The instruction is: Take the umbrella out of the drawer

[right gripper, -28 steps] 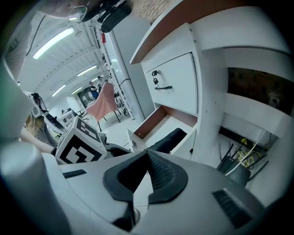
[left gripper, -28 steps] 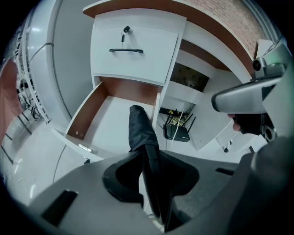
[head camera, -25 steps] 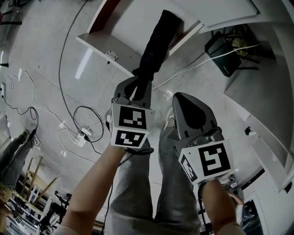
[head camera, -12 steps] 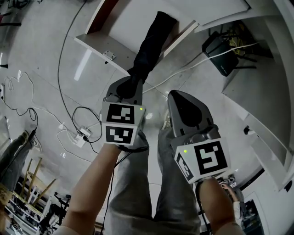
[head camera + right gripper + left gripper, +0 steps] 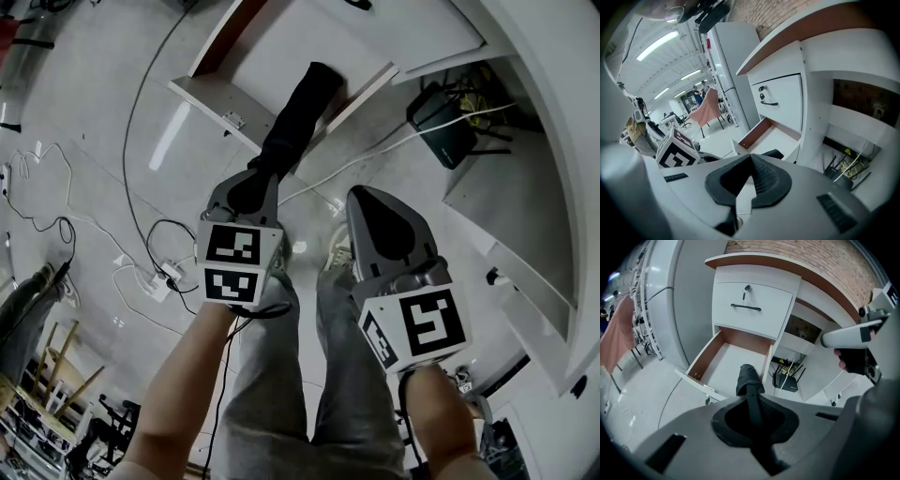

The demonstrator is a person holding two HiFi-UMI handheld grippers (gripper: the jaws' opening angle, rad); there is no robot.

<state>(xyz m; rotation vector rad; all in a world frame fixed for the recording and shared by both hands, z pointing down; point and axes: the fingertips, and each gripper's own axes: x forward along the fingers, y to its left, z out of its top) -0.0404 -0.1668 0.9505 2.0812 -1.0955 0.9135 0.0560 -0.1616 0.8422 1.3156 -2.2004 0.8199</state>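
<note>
The black folded umbrella (image 5: 298,112) sticks out forward from my left gripper (image 5: 257,176), and its far end hangs over the open white drawer (image 5: 217,99). The left jaws are closing and their pads press on the umbrella's near end, so it is held. In the left gripper view the umbrella (image 5: 748,379) runs up between the jaws of the left gripper (image 5: 753,404) over the drawer (image 5: 700,361). My right gripper (image 5: 367,202) floats to the right of it, shut and empty. The right gripper (image 5: 751,160) has its pads meeting at the tips, with the drawer (image 5: 755,132) beyond.
A black router (image 5: 448,111) with cables stands on the floor to the right of the drawer unit. The upper drawer (image 5: 747,306) is closed, with a dark handle. A power strip (image 5: 171,274) and loose cords lie on the floor at the left. The person's legs are below.
Both grippers have lifted a little. The left jaws have narrowed onto the umbrella, and the umbrella has come up and back from the drawer with the left gripper.
</note>
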